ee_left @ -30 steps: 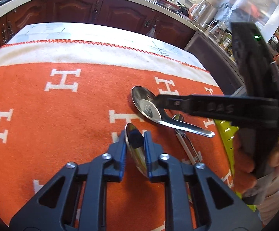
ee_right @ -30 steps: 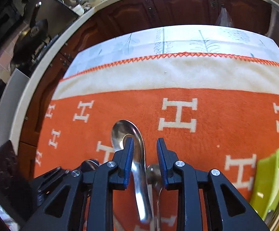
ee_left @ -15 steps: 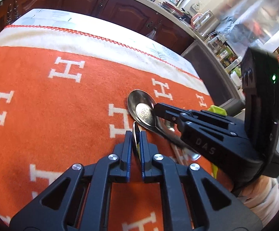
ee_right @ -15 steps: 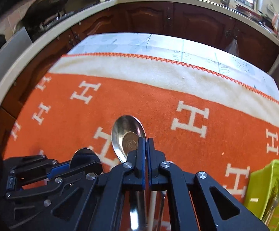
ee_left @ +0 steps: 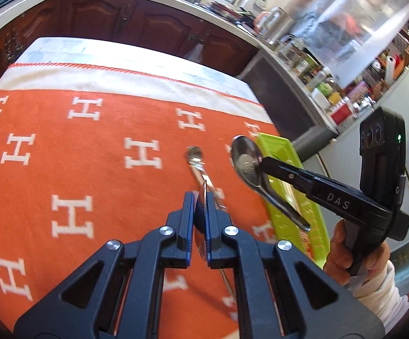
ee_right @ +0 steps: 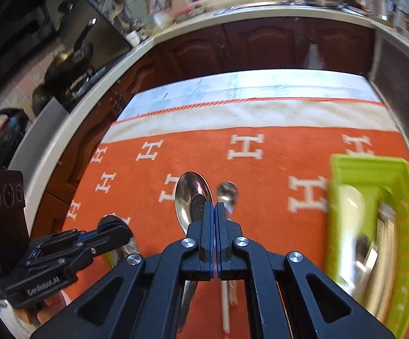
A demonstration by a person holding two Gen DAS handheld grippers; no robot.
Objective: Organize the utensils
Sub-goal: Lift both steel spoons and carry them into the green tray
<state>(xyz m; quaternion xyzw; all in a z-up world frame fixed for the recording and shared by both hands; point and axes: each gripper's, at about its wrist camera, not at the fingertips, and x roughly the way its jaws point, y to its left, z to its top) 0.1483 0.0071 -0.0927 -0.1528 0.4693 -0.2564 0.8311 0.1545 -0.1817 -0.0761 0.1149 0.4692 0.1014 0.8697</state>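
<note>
Each claw is clamped on a shiny steel spoon: left claw (ee_left: 201, 197), right claw (ee_right: 215, 207); a third utensil (ee_left: 197, 159) lies on the orange H-patterned blanket (ee_left: 91, 169) beside the lime-green plastic tray (ee_right: 373, 169).

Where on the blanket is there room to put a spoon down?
The orange blanket is bare from the small spoon leftward and up to its cream border. It is crowded near the green tray, where both grippers hold spoons.

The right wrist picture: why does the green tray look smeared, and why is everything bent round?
Right wrist view: the green tray is streaked by motion blur, while the spoon gripped by the right gripper stays sharp. Left wrist view: crisper, though the H-patterned blanket blurs at lower left. Both views: the fisheye lens bows the countertop edges into curves.
</note>
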